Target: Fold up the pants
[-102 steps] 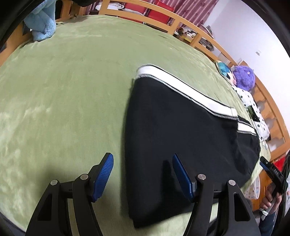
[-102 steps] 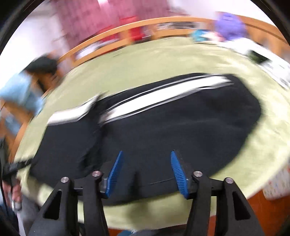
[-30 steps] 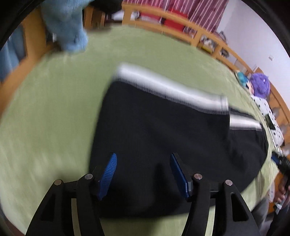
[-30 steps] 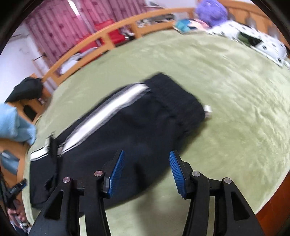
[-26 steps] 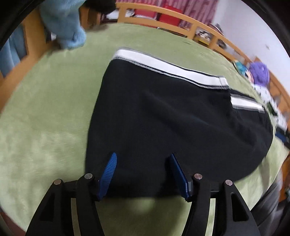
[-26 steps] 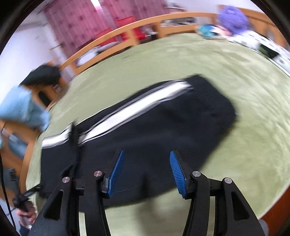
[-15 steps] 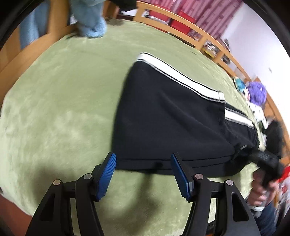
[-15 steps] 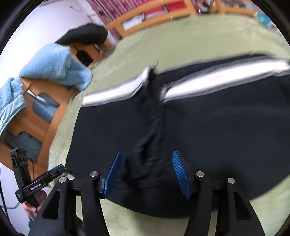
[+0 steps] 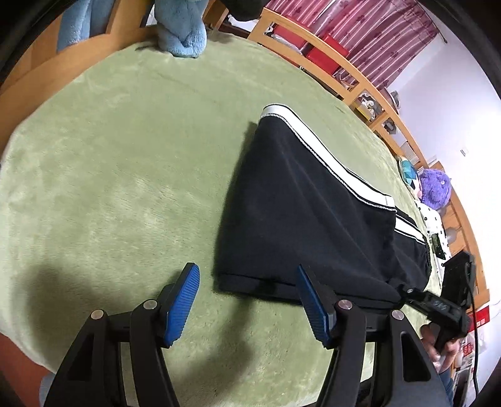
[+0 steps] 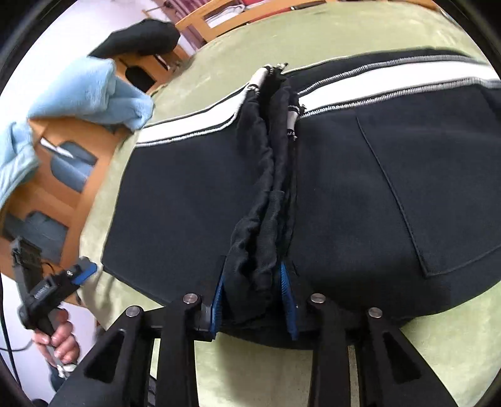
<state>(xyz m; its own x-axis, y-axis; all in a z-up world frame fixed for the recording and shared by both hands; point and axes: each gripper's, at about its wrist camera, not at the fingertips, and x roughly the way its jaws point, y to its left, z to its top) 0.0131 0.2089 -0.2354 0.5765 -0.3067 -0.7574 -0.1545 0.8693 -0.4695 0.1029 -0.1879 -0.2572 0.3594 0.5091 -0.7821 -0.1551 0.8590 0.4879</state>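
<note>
Black pants [image 9: 300, 213] with a white side stripe lie folded on the green blanket [image 9: 109, 162]. My left gripper [image 9: 247, 300] is open and empty, just short of the near hem corner of the pants. In the right wrist view the pants [image 10: 360, 175] fill the frame, with a bunched ridge of fabric [image 10: 266, 194] at the fold. My right gripper [image 10: 252, 297] is shut on that ridge at the near edge. The right gripper also shows at the far right of the left wrist view [image 9: 435, 305].
A blue towel [image 9: 183, 28] lies at the far edge of the blanket by the wooden rail [image 9: 316, 47]. A purple plush toy [image 9: 435, 188] and a spotted cloth sit at the far right. A black garment [image 10: 137, 37] hangs on the rail.
My right gripper has closed on the bunched ridge of the pants. My left gripper has drawn back slightly, still open near the hem.
</note>
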